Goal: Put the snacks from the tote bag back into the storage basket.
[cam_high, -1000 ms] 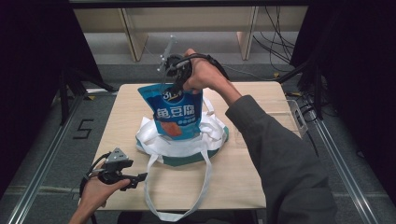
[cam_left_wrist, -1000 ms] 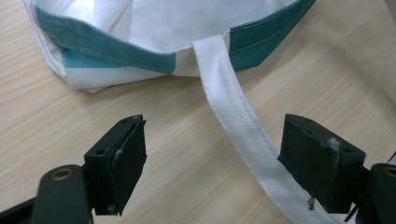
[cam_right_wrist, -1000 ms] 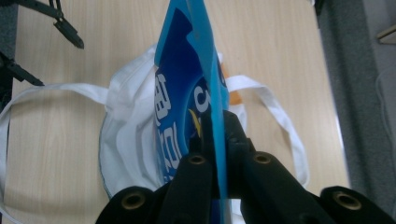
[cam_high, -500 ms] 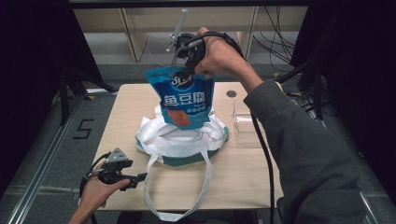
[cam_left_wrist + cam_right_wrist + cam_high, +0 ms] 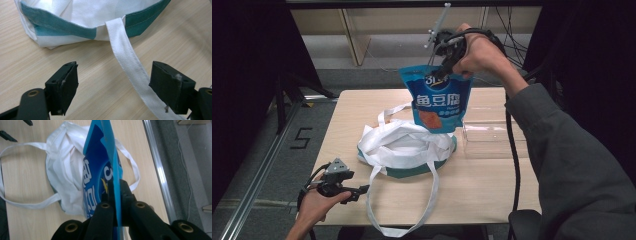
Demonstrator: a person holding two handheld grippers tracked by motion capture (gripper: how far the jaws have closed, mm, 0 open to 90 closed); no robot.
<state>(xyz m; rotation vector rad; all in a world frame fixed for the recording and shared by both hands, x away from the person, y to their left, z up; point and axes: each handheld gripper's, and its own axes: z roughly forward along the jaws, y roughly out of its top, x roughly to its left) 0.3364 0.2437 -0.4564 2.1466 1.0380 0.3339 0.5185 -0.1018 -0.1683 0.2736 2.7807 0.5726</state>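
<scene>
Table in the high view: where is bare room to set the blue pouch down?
Bare wood lies left of the white tote bag, and along the near edge right of its strap, below the clear box. The middle is crowded by bag and box under the blue pouch.

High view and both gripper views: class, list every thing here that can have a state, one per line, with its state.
Blue pouch: sealed, hanging upright in the air above the bag.
Right gripper: shut on the pouch's top edge.
Left gripper: open, holding nothing, a strap between its fingers.
Tote bag: slumped on the table, straps loose.
Clear box: lying on the table.
</scene>
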